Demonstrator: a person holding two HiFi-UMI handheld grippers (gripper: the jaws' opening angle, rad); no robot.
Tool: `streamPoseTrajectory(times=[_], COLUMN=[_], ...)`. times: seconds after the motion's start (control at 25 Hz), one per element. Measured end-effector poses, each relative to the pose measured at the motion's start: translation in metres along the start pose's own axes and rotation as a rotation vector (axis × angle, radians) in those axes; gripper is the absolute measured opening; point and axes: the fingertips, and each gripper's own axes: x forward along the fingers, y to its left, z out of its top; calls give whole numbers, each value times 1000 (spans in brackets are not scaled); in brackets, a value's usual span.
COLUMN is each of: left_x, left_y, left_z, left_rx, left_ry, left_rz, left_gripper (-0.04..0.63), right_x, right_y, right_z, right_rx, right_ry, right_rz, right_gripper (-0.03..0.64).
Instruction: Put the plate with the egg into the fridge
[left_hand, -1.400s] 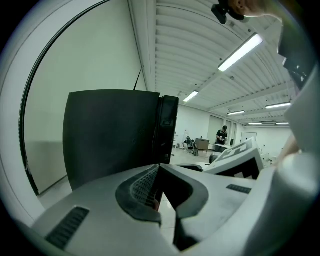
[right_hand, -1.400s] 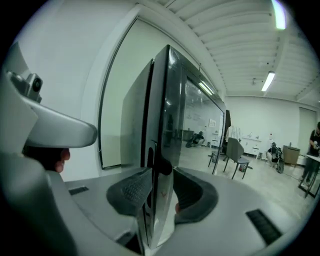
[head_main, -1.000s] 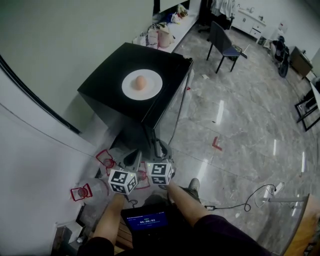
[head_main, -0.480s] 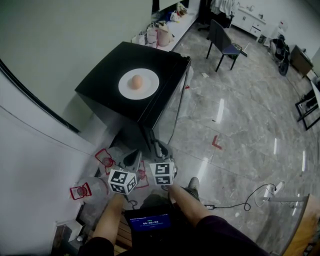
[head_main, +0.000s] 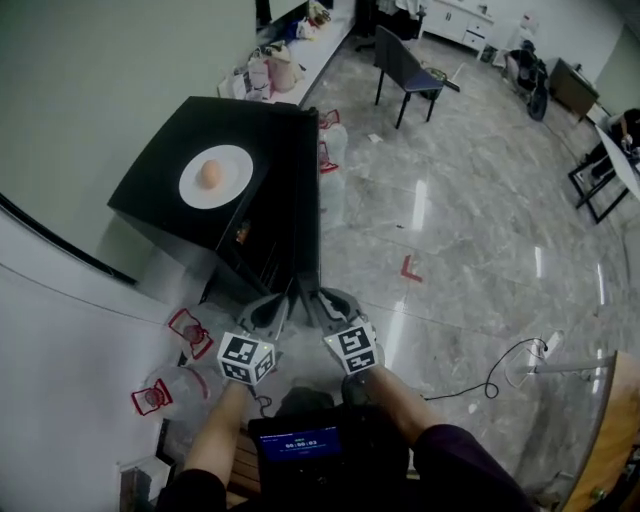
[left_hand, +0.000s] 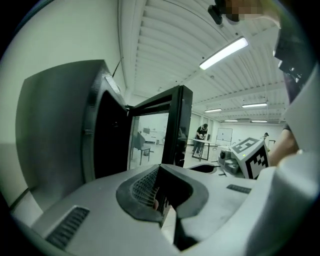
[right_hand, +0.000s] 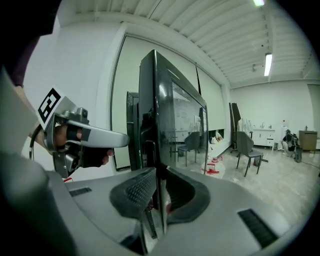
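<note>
A white plate (head_main: 216, 176) with a brown egg (head_main: 210, 173) rests on top of the black fridge (head_main: 150, 205). The fridge's glass door (head_main: 306, 200) stands swung open, edge toward me. My right gripper (head_main: 318, 300) holds the door's lower edge. In the right gripper view its jaws have just been closing, and the door edge (right_hand: 159, 150) runs down between the pads of the right gripper (right_hand: 157, 192). My left gripper (head_main: 270, 312) hovers just left of it, shut with nothing in it. In the left gripper view the left gripper (left_hand: 161, 192) points at the fridge's dark opening (left_hand: 110, 145).
Clear plastic bottles with red labels (head_main: 190, 330) lie on the floor by the wall, below the fridge. A chair (head_main: 405, 65) stands farther off. A cable (head_main: 500, 375) trails across the marble floor at right. Bags (head_main: 270, 70) sit on a bench behind the fridge.
The fridge door has swung from closed to wide open. The right gripper has moved rightward with the door's edge, and the left gripper has shifted beside it.
</note>
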Motion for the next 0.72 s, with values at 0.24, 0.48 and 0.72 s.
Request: streamPoseTrajectory(times=[0.24,0.48,0.72], left_x=[45,88,120], left_y=[-53,-98,-123], left_z=[17,26,28], left_rx=[58,97,77], left_ry=[16,29,38], left_rz=[-96,-161,-174], left_gripper=[9,9,9], right_x=[-34,-67,-113], right_y=[-47,-89,-131], right_z=[-7,-9,-11], right_rx=[5,51,73], right_ry=[18,6,-31], right_rz=[52,-3,-93], right_gripper=[64,57,20])
